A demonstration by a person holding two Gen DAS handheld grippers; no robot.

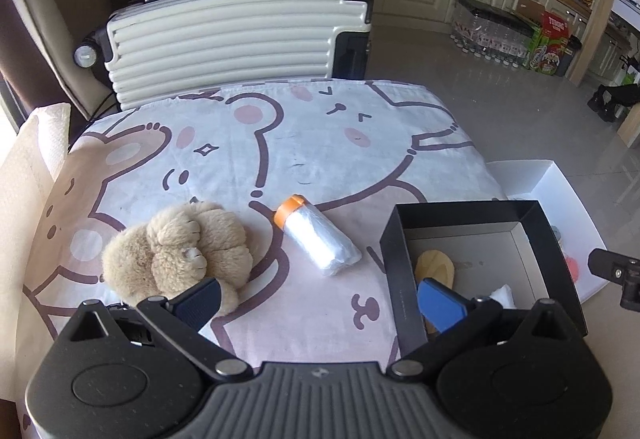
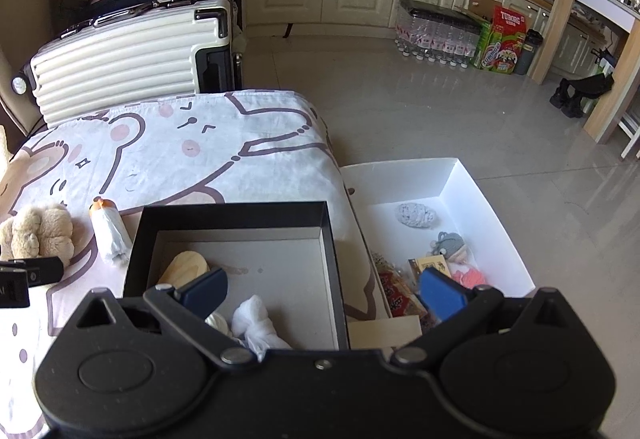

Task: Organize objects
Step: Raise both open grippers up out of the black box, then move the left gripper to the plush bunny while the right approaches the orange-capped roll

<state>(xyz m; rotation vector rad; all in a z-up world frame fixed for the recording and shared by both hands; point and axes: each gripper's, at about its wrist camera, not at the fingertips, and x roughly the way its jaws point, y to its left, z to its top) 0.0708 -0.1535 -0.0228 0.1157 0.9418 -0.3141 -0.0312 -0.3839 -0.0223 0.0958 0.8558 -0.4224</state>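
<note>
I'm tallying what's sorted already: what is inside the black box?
Inside the black box lie a pale wooden oval piece and a crumpled white cloth. The right tool covers the near edge, so anything there stays hidden.

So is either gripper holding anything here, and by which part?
Nothing is held. The left gripper and the right gripper both have their jaws spread wide with nothing between them.
</note>
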